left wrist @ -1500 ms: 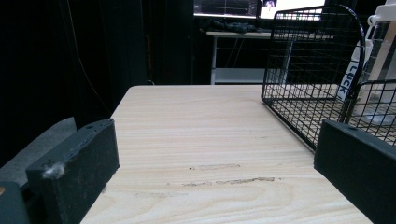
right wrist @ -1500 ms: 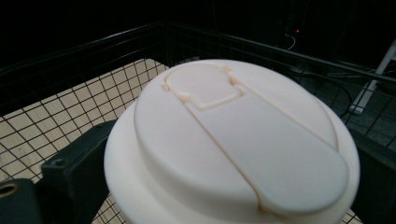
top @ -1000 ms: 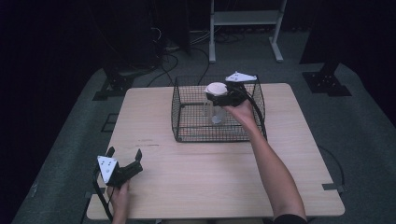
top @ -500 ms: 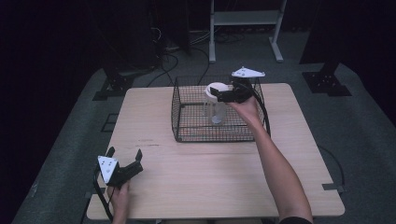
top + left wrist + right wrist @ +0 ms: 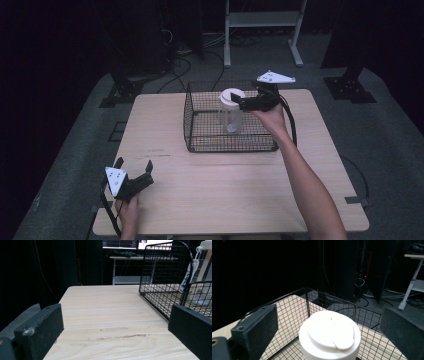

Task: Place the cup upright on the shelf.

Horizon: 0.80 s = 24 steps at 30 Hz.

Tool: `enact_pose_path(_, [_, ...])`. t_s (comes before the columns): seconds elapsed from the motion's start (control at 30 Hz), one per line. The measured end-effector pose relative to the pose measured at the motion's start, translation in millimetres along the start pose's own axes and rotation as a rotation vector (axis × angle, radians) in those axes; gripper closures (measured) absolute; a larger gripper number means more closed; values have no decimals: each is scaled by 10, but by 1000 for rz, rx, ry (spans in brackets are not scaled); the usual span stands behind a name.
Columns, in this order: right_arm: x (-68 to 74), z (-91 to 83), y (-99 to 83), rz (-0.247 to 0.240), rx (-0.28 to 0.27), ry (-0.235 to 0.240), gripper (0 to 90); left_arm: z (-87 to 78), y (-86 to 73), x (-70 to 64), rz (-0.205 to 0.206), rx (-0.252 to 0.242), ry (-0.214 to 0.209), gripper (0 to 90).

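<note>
A clear bottle (image 5: 230, 116) with a wide white lid (image 5: 231, 96) stands upright inside a black wire basket (image 5: 200, 142) at the back of the table. My right gripper (image 5: 243, 103) hovers just right of the lid, open. In the right gripper view the lid (image 5: 329, 337) sits low between its two spread jaws, touching neither. My left gripper (image 5: 134, 164) rests open at the table's front left corner, holding nothing. In the left gripper view the basket (image 5: 165, 277) and the bottle (image 5: 203, 270) are far off to the right.
The wooden table (image 5: 225, 195) has a wide bare stretch between the basket and the front edge. A white metal stand (image 5: 262, 20) and cables lie on the dark floor behind. A cable (image 5: 291, 125) trails from the right gripper along the forearm.
My right gripper has drawn back a little to the right, away from the lid. The bottle stays upright in the basket. The left gripper has not moved.
</note>
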State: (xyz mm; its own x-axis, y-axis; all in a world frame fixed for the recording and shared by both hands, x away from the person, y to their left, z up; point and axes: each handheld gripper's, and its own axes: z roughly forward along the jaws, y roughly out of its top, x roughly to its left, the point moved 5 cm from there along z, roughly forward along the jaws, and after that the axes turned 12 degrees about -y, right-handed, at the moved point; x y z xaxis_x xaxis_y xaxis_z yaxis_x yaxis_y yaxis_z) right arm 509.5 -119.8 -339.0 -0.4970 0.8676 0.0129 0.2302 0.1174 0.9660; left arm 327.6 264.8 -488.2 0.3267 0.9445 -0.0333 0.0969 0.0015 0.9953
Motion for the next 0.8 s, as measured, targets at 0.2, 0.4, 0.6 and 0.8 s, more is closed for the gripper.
enact_pose_path(0.2, [23,-102,-17,-11,7,10,11,1,-2,2,0,2,0,0])
enact_pose_path(0.4, [68,-209,-62,-29,20,26,11,1,-2,0,2,3,2,0])
enact_pose_path(0.6, [98,-320,-106,-38,18,38,11,-2,-2,1,0,2,1,0])
enact_pose_path(0.8, [138,-433,-136,-49,21,50,11,1,1,-9,1,-1,-2,0])
